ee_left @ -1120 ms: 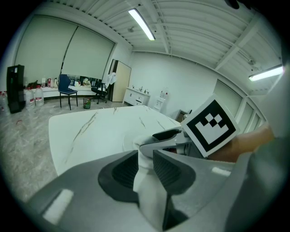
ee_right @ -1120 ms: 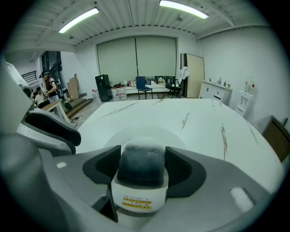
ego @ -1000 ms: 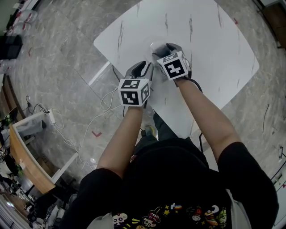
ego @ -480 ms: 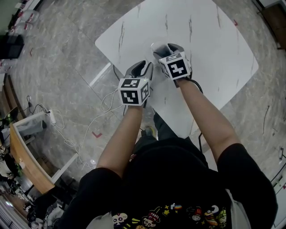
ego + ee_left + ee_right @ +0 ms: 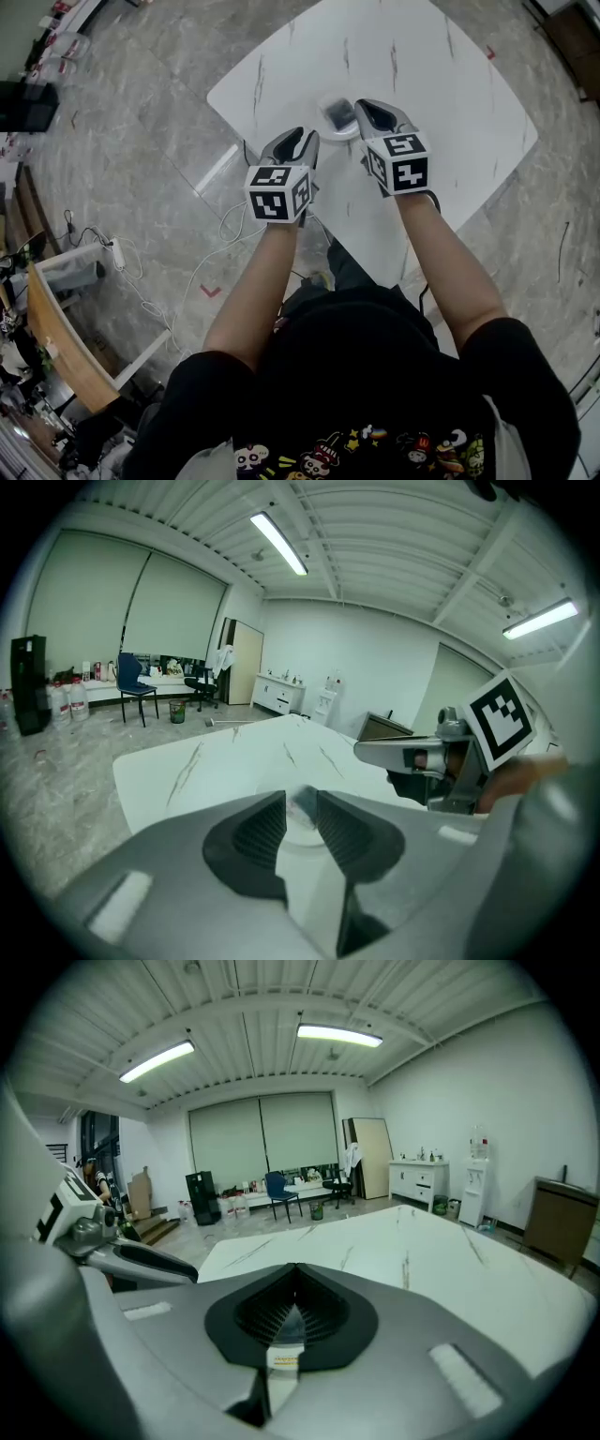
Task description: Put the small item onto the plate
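Note:
A small white plate [image 5: 328, 100] stands on the white marble table [image 5: 469, 84], and a small dark item [image 5: 339, 115] lies in it. My right gripper [image 5: 362, 106] hovers just right of the plate. Its jaws have just been closing and now stand shut with nothing between them [image 5: 295, 1269]. My left gripper [image 5: 298, 134] hangs near the table's edge, left of and nearer than the plate, jaws a little apart and empty. In the left gripper view the plate [image 5: 299, 836] and the dark item [image 5: 306, 801] show through that gap, with the right gripper [image 5: 361, 752] off to the right.
The table stands on a grey marbled floor [image 5: 141, 112]. White cables [image 5: 202, 253] trail across the floor to the left. A wooden bench [image 5: 56, 328] with clutter is at far left. The left gripper [image 5: 187, 1274] shows at the left of the right gripper view.
My right gripper has lifted and drawn back to the right, off the plate, which now shows with the dark item in it. The left gripper has scarcely shifted.

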Action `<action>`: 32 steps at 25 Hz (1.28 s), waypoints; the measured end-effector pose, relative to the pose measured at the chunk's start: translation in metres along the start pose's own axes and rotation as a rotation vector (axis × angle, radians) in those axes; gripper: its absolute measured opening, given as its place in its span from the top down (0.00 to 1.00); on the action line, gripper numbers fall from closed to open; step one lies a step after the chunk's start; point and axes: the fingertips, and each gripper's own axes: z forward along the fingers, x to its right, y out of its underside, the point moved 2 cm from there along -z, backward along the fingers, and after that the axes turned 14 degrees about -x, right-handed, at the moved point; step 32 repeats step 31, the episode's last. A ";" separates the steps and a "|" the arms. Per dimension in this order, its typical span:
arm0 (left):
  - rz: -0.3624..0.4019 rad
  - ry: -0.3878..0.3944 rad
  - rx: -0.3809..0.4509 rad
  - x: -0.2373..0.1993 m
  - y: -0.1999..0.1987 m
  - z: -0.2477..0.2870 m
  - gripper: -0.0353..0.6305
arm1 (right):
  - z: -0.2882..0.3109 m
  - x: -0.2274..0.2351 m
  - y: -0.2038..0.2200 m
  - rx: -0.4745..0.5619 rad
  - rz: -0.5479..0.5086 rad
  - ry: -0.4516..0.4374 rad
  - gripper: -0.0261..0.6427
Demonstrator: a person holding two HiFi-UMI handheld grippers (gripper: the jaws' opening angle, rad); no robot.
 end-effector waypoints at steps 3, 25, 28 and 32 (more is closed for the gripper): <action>0.014 -0.015 0.028 0.001 -0.006 -0.021 0.65 | -0.038 0.007 -0.006 0.071 0.010 0.017 0.93; 0.102 -0.106 0.206 0.031 -0.029 -0.120 0.66 | -0.160 0.020 0.020 0.232 0.100 0.032 0.93; 0.098 -0.109 0.195 0.031 -0.027 -0.117 0.66 | -0.157 0.022 0.020 0.235 0.099 0.032 0.93; 0.094 -0.112 0.184 0.031 -0.023 -0.115 0.66 | -0.156 0.025 0.021 0.238 0.099 0.046 0.93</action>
